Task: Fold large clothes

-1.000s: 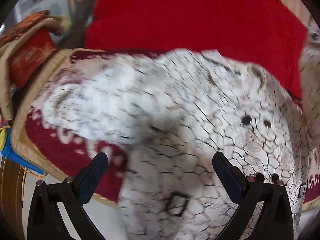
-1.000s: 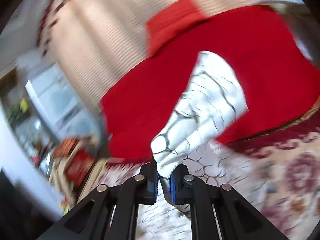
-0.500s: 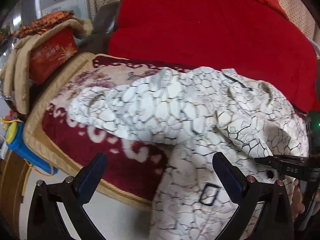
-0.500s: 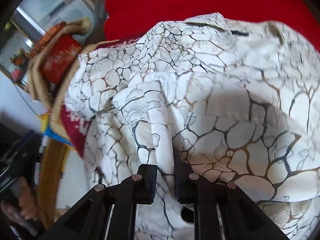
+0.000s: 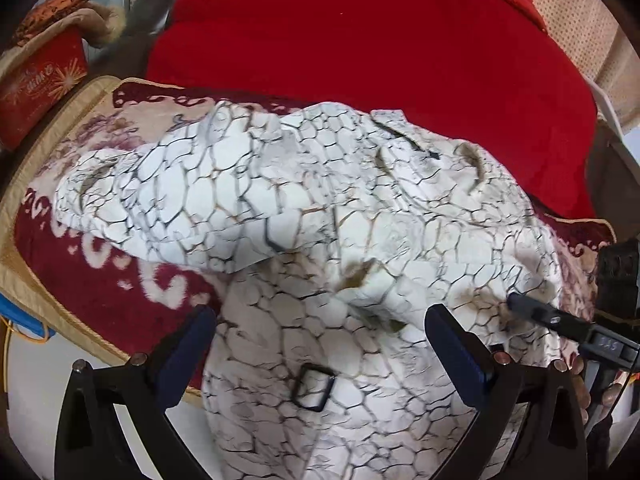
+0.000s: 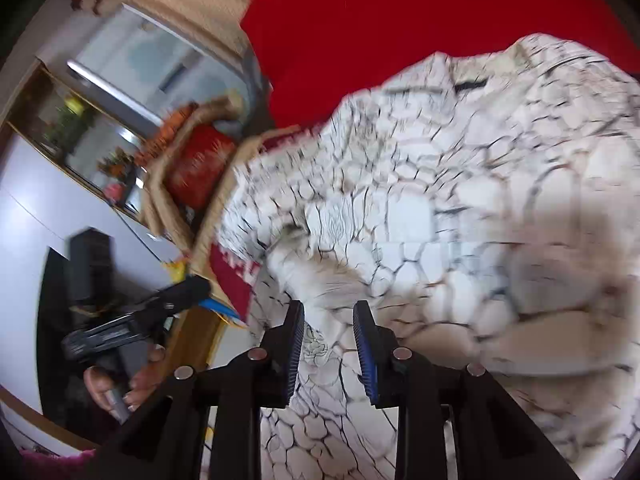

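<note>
Folding barely started: the white crackle-print garment (image 5: 360, 240) lies bunched on the patterned rug (image 5: 112, 292), partly hanging over its near edge. One sleeve (image 5: 168, 208) is thrown out toward 9 o'clock in the left wrist view; the body is heaped from centre to 3 o'clock. A black buckle (image 5: 314, 386) sits at 6 o'clock on the part draped off the edge.

Left gripper (image 5: 320, 344): jaws wide apart, holding nothing, hovering over the lower hem above the buckle.

Right gripper (image 6: 328, 344): jaws parted by a modest gap, white cloth showing between the blue pads. The view is motion-blurred, so contact can't be confirmed, but the gap looks too wide for a pinch; judged empty. In the left wrist view it shows at 3 o'clock with its tip at the garment's right edge.

Red sofa (image 5: 380, 48) sits behind at 12 o'clock, a red box (image 5: 40, 84) at 10 o'clock.

Status: no clean fold line visible, layers overlapping at random. Remaining, as judged: spread the garment flat, bring the sleeves in, fold the body. Essentially all of the job is left.
</note>
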Action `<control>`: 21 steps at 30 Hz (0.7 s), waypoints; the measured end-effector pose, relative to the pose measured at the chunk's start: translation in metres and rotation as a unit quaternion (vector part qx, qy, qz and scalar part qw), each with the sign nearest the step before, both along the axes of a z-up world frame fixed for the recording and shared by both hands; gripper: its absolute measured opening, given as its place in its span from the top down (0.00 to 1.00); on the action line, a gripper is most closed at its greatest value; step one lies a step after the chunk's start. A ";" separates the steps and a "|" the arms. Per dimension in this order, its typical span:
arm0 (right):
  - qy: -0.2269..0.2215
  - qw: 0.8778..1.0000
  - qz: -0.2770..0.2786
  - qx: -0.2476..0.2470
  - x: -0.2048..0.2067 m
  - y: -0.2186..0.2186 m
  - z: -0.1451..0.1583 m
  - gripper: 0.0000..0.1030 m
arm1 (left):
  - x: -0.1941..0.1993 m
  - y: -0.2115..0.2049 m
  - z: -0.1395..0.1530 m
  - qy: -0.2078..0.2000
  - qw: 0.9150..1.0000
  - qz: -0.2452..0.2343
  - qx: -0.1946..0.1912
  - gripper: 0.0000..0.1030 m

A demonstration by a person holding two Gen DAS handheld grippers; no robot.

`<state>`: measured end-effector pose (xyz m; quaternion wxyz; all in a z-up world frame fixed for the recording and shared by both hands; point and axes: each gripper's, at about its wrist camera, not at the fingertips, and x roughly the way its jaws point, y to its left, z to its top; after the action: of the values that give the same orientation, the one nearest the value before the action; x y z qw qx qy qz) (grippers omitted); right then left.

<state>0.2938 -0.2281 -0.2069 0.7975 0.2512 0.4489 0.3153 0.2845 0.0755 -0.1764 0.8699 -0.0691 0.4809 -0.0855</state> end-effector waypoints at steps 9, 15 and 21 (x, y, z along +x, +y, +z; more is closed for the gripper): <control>-0.036 0.983 -0.182 -0.008 -0.019 -0.098 0.007 0.22 | 0.037 -0.045 -0.049 0.073 0.995 -0.049 -0.039 0.71; 0.008 0.972 -0.234 -0.010 -0.010 -0.119 -0.026 0.66 | 0.055 -0.062 -0.063 0.072 0.995 -0.060 -0.041 0.73; 0.016 0.973 -0.230 -0.023 -0.007 -0.118 -0.021 0.66 | 0.042 -0.065 -0.044 0.021 0.997 -0.067 -0.017 0.92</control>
<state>0.2868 -0.3465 -0.2282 0.8467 0.3343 0.3993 0.1092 0.3261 0.0101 -0.2202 0.8504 -0.0531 0.5013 -0.1505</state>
